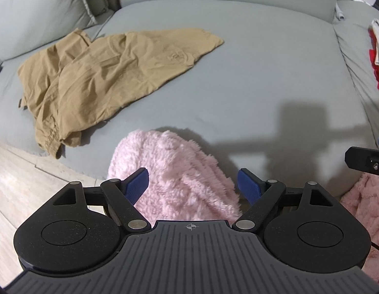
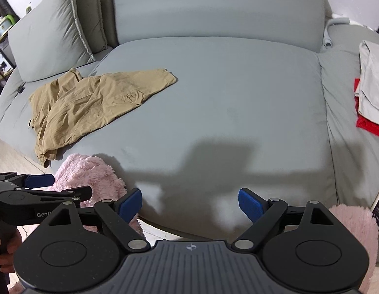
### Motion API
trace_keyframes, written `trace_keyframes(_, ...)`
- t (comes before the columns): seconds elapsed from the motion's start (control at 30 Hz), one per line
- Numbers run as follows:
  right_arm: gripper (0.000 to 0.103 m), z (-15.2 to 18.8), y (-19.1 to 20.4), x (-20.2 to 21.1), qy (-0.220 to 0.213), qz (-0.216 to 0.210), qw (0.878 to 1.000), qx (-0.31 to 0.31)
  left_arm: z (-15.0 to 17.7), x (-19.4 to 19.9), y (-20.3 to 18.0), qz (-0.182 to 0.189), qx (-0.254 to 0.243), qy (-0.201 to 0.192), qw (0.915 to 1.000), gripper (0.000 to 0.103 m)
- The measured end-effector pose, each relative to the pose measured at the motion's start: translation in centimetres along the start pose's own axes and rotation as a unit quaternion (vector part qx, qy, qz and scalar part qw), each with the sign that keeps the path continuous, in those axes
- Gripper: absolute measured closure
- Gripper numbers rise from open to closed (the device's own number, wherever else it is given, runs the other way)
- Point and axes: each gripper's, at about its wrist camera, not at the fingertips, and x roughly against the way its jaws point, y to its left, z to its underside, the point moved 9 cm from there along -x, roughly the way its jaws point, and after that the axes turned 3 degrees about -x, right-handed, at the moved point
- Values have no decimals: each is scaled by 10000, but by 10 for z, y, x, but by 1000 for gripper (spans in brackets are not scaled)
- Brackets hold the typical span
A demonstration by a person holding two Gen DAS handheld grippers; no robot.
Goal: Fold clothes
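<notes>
Pink fleece garment between spread left tongs, ungripped

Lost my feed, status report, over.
Left gripper open over pink fleece. Right gripper open, empty, above sofa. Tan garment crumpled, untouched. Nothing blocking.

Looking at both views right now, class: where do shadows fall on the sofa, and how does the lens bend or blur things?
Left wrist view: a hard-edged gripper shadow on the sofa; the seat edge bows, a fisheye effect. Right wrist view: a broader shadow across the seat; the backrest curves and looks slightly soft; pale light patches near the front edge.
</notes>
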Motion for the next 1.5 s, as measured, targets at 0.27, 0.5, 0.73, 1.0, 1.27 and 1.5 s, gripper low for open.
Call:
trace_keyframes(0.27,17,5,-7,-1,40,-228,9997,-123,0,1,-12,-180,-267,66,9995,18)
trace_keyframes(0.5,16,3,-22,3,-31,-243,9994,-259,-35,28,2,-786,-555,-633,9933,18)
trace_keyframes(0.73,16,4,-28,1,-61,-343,9985,-413,-56,50,36,-1271,-775,-926,9845,13)
trace_keyframes(1.0,16,6,-23,-1,22,-312,9990,-321,-20,5,55,-353,728,-178,9966,13)
trace_keyframes(1.27,16,-5,6,-11,139,-207,9996,120,-17,-13,99,-270,1693,-551,9836,13)
trace_keyframes(1.5,23,-39,89,-49,102,-710,9922,1016,1,-29,154,-182,2271,-447,9727,23)
